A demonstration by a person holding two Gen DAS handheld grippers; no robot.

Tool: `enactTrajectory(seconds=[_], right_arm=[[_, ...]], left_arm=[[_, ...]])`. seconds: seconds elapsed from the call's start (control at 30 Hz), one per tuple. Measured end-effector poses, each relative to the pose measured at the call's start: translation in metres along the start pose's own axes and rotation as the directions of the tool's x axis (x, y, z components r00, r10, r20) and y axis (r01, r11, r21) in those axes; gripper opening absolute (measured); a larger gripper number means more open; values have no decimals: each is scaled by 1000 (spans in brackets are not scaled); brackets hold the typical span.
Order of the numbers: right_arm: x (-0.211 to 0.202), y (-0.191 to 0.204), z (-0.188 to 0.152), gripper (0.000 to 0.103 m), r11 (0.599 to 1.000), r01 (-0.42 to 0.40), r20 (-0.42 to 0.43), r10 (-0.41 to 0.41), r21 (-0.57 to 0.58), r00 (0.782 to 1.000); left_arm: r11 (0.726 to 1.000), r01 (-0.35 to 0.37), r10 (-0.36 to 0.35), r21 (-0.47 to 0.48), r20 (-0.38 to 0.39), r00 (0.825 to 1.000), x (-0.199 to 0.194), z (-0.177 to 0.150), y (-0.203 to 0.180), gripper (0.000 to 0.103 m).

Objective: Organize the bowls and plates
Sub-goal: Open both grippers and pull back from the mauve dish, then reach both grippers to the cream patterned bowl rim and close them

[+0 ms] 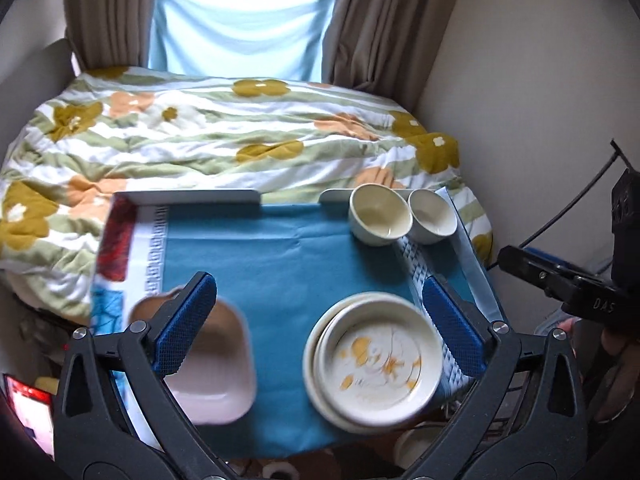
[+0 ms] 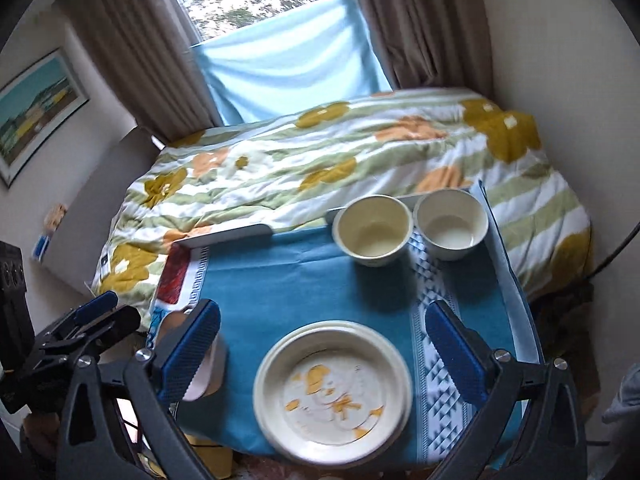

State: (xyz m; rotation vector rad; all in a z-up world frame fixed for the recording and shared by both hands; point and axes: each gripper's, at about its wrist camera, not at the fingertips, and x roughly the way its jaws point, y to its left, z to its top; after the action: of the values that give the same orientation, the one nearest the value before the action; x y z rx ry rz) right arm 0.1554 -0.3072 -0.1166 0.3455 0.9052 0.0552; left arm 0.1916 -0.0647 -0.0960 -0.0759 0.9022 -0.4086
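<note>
At the bottom of both frames, the claws hang over the blue cloth with nothing in them: the left gripper stands spread wide, its ribbed blue pads clear of everything, and the right gripper is released just as wide, empty too. Below and ahead of the right one, dead centre low in its view, sits the stack of plates, round, glossy cream with orange flecks, shallow rims, the top plate nested slightly off the one under it. That stack lies squarely between the right claw's pads, so I'd judge the right hand the nearer for it. In the left view the same stack sits lower right, while the pink dish, squarish with soft rounded corners and a smooth glaze, lies lower left, partly behind the left pad. At the far edge, upper right of the cloth, two cream bowls stand upright and side by side, deep, smooth-walled, seemingly empty, well apart from both claws.
</note>
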Motion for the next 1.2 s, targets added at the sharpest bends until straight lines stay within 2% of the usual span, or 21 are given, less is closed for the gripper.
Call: enactTrajectory(seconds=[0.13,0.2,0.27,0.3,0.47,0.57,0.7,0.83,1.03,1.2], right_arm=[[39,-47,20,99,995,-39,-50,44,97,998],[63,-67,27,92,986,-40,-74,52,159,996],[92,-88,32,84,969,-51,-100,77,242,992],[103,-93,33,82,963,-54,-111,86,265,990],[164,-115,31,60,945,-46,-189,112,324,976],[182,-124,28,57,925,-76,-180,153,373,972],[194,-124,31,52,917,-98,-160,171,387,972],[202,-119,35,35,914,-96,-172,176,393,969],[209,-117,37,24,919,-54,-197,141,391,970],[211,-116,40,23,925,-25,-211,113,380,971]], left_arm=[[1000,-4,3,-12,-52,999,51,23,-22,99],[1000,-9,7,-19,-89,996,87,35,-31,92],[999,-6,1,-35,-137,991,127,45,-37,79],[999,-9,2,-44,-165,986,150,49,-38,76],[997,-26,7,-68,-273,962,239,56,-36,53],[997,-35,10,-72,-323,946,281,58,-34,45],[997,-29,3,-66,-360,933,308,61,-32,38],[999,-26,8,-41,-381,925,324,67,-32,32],[1000,-6,1,-12,-409,913,334,70,-34,19],[1000,9,3,27,-421,907,336,70,-44,7]])
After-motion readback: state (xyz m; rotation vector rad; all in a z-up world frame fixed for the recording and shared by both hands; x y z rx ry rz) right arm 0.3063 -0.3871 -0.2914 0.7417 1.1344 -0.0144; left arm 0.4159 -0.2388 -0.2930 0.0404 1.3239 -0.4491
